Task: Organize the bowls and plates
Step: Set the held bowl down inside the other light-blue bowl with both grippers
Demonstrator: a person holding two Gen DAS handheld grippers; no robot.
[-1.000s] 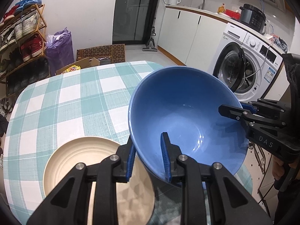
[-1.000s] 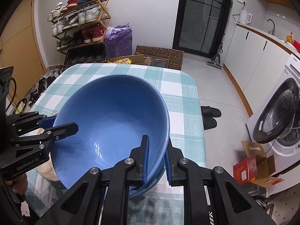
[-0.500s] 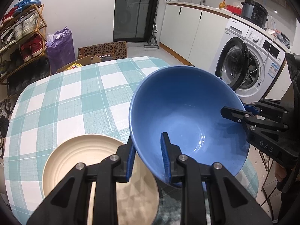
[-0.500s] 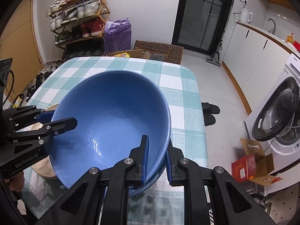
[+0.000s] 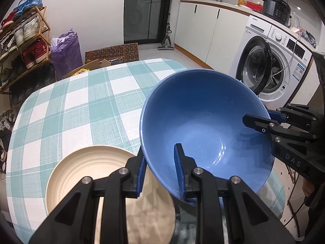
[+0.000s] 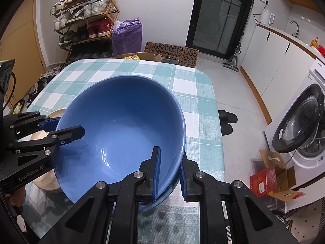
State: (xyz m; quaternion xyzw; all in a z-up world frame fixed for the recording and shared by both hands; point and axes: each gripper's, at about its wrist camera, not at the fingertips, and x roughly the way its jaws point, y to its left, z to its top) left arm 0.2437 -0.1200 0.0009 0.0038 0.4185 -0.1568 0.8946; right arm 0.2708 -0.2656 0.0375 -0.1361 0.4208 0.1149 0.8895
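Checked teal-and-white cloth covers the tabletop (image 5: 85,109), which stands in a kitchen-cum-laundry room. The left gripper (image 5: 160,172) has its blue-padded fingers (image 5: 179,170) closed across the near rim of the blue bowl (image 5: 203,126), one pad inside and one outside the wall. The right gripper (image 6: 169,172) pinches the opposite rim in the same way, so the bowl is carried between both, tilted and apparently clear of the cloth. Just beside it on the left, partly under its edge, a cream plate (image 5: 87,172) lies flat on the tabletop.

As a judgement, the task is at an early to middle stage: the plate seems already placed, and the bowl remains to be set down, probably on or beside that plate. No other plates or bowls show, so how many are left cannot be told.

Beyond the tabletop stand a shoe rack (image 6: 85,20), a purple bag (image 6: 127,34), flattened cardboard (image 6: 172,52), a dark glass door (image 6: 219,16), white cabinets with a kettle (image 6: 267,17), and a washing machine (image 5: 270,69) with its door open.
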